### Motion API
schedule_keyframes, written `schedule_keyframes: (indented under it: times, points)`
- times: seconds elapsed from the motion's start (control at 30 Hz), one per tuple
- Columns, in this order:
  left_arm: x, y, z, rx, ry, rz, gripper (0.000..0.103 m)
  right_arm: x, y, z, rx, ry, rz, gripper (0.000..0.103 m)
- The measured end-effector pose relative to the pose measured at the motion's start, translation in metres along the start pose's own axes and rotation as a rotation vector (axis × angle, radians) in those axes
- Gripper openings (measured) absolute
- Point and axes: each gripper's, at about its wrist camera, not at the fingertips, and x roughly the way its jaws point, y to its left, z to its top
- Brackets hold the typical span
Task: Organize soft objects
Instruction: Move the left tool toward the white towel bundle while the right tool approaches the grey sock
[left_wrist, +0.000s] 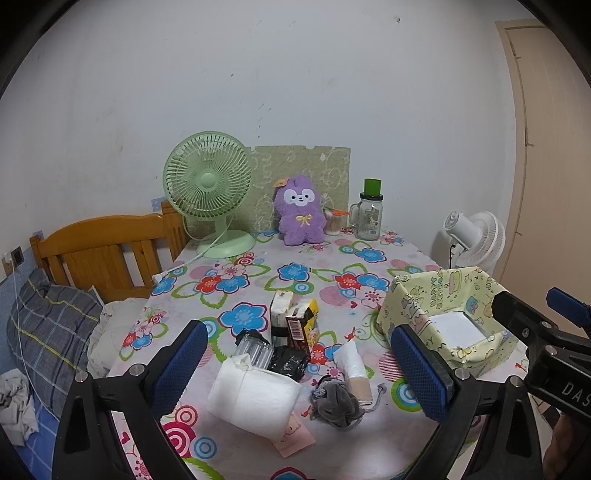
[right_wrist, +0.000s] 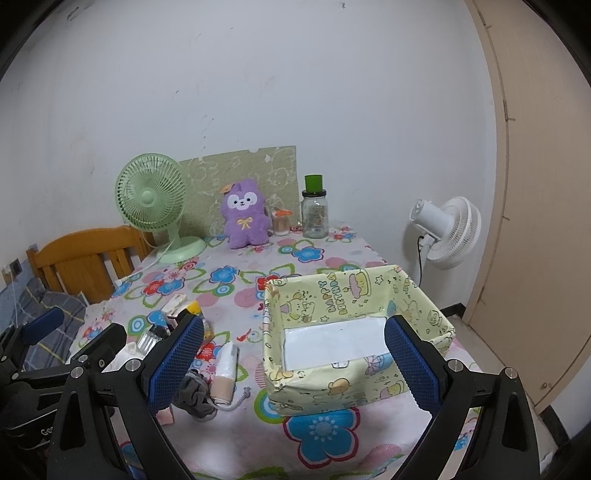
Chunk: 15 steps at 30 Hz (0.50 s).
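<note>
Both tools are spread wide and hold nothing: left tool (left_wrist: 301, 363) above the white bundle (left_wrist: 255, 397), right tool (right_wrist: 295, 360) above the box (right_wrist: 314, 395).

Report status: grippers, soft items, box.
Left gripper and right gripper open, empty. White bundle, grey pouch on table, untouched. Yellow box empty. Nothing blocking.

The table (left_wrist: 258, 291) wears a flowered cloth. Along its far edge stand a green fan (left_wrist: 208, 194), a purple plush (left_wrist: 301, 210), a swab pot (left_wrist: 332, 221) and a jar (left_wrist: 369, 214). Near the right edge sits a yellow box (right_wrist: 314, 391). Toward the near edge lie a white bundle (left_wrist: 255, 398), a grey pouch (left_wrist: 336, 404), a tube (left_wrist: 352, 365) and small cartons (left_wrist: 295, 321).
</note>
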Motion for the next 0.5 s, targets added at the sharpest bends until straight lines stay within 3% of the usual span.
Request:
schedule_keyframes:
  times: [0.5]
  points:
    - [0.027,0.015,-0.005,0.011,0.084,0.014,0.099,0.028,0.028,-0.007,-0.021,0.069,0.037,0.095]
